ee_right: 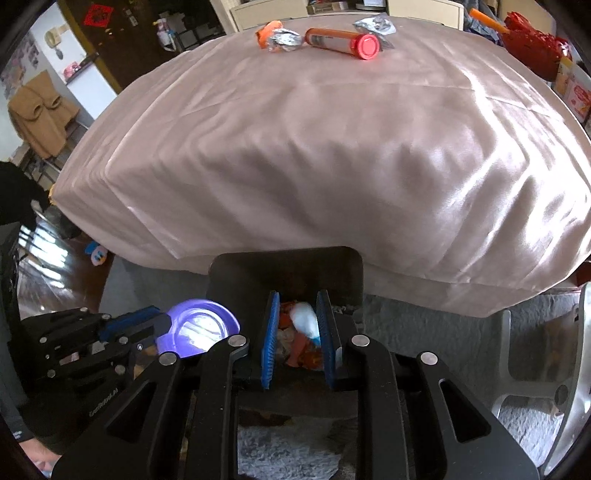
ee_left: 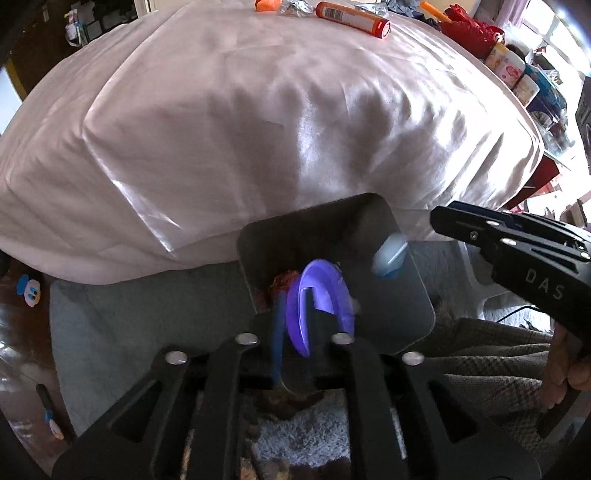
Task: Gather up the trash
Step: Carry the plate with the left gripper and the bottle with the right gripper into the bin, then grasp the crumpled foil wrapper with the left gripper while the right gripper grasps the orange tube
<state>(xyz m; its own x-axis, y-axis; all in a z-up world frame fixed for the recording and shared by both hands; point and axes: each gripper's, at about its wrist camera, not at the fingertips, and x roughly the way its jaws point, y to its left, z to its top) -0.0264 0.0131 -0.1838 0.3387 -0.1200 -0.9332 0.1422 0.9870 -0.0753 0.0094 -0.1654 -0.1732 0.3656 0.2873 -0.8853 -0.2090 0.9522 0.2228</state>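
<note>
My left gripper [ee_left: 295, 314] is shut on a purple plastic lid [ee_left: 319, 299] and holds it over the grey trash bin [ee_left: 413, 325]; the lid also shows in the right wrist view [ee_right: 199, 326]. My right gripper [ee_right: 297, 332] is open above the bin [ee_right: 236, 273]. A white and blue piece of trash [ee_right: 306, 321] is between its fingers, blurred in the left wrist view [ee_left: 388, 256], over the trash in the bin. On the bed lie an orange tube [ee_right: 343, 40], crumpled foil [ee_right: 286, 40] and an orange wrapper [ee_right: 267, 31].
The bed with its pink satin cover [ee_right: 314, 155] fills the view beyond the bin. A grey rug [ee_left: 147, 314] lies under the bin. Boxes and red bags [ee_left: 476, 29] stand at the bed's far right. A metal chair leg [ee_right: 569, 369] is at right.
</note>
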